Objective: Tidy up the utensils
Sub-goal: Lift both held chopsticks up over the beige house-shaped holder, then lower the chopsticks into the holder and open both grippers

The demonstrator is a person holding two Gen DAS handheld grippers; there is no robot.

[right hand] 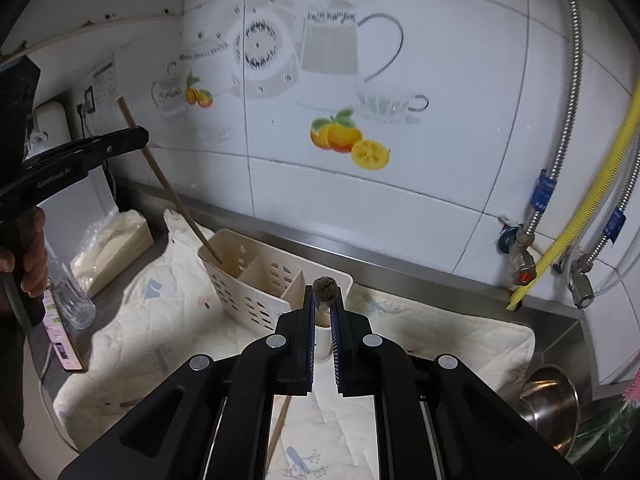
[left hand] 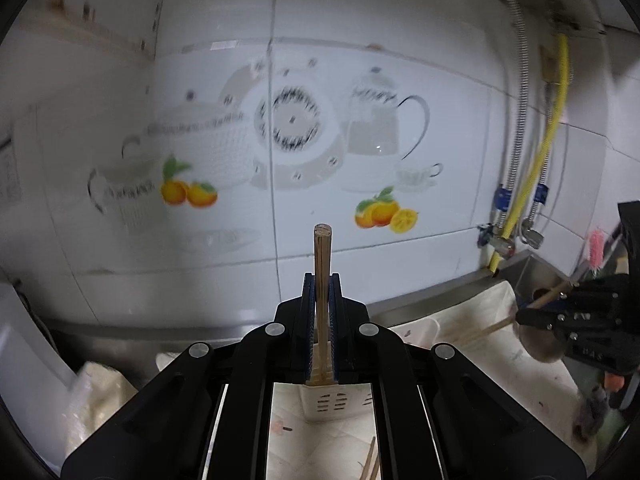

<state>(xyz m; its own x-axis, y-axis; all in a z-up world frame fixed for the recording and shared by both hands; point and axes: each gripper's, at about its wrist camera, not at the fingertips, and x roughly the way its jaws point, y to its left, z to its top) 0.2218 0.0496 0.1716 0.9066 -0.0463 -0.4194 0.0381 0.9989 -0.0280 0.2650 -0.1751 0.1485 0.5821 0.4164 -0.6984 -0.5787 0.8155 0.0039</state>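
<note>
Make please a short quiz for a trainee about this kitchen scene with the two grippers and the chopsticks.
1. True or false: the left gripper is open and empty.
2. In the right wrist view, where does the lower end of the chopstick held by the left gripper point? A) the steel bowl B) the leftmost compartment of the white utensil holder C) the glass bottle
3. Fill in: the right gripper is shut on a wooden ____.

Key: 1 false, it is shut on a chopstick; 2 B; 3 chopstick.
</note>
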